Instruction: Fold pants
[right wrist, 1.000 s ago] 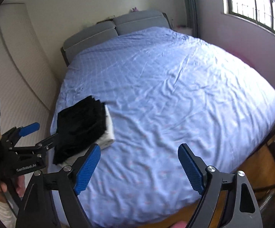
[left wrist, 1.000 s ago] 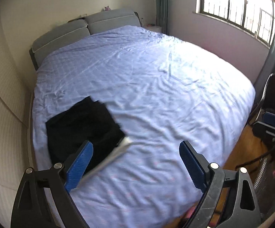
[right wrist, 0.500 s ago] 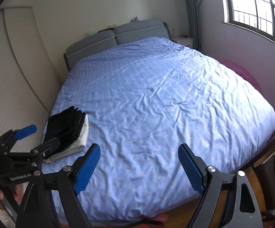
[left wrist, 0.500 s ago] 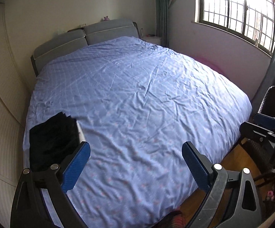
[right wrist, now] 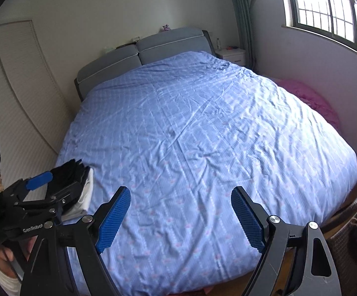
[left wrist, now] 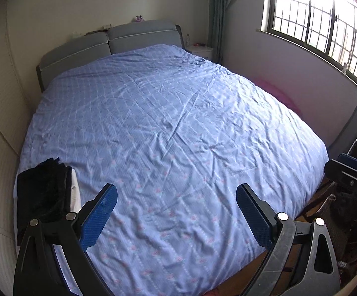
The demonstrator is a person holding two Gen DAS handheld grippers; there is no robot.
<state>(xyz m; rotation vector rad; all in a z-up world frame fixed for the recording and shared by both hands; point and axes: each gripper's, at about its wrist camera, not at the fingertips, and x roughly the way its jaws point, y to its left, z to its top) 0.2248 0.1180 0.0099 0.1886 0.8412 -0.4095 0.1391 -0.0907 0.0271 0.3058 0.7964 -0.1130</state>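
Wardrobe panels (right wrist: 18,93), cream and ribbed, fill the far left of both views. Next, at the bed's near-left corner, black pants (left wrist: 42,190) lie folded into a compact stack, resting on a folded white item (left wrist: 74,192) whose edge peeks out on the stack's right side; in the right wrist view the same pants (right wrist: 72,172) sit partly hidden behind the left gripper (right wrist: 45,192), seen side-on w/ blue pads, held low beside the bed edge. From its own cam the left gripper (left wrist: 176,212) has fingers spread wide, nothing between them, hovering over the sheet just right of the stack, not touching it. Blue checked sheet (left wrist: 173,128) covers the whole bed, wrinkled, w/ grey headboard (left wrist: 109,42) at the back. Right gripper (right wrist: 180,217) likewise spread wide and holding nothing, above the foot of the bed approx. mid-width. Further right: white nightstand (right wrist: 232,55) by the curtain, pink fabric (right wrist: 311,98) between bed and wall, barred window (left wrist: 321,29) up top. Right gripper's black body (left wrist: 351,172) shows at the left cam's right edge, well apart from the pants.
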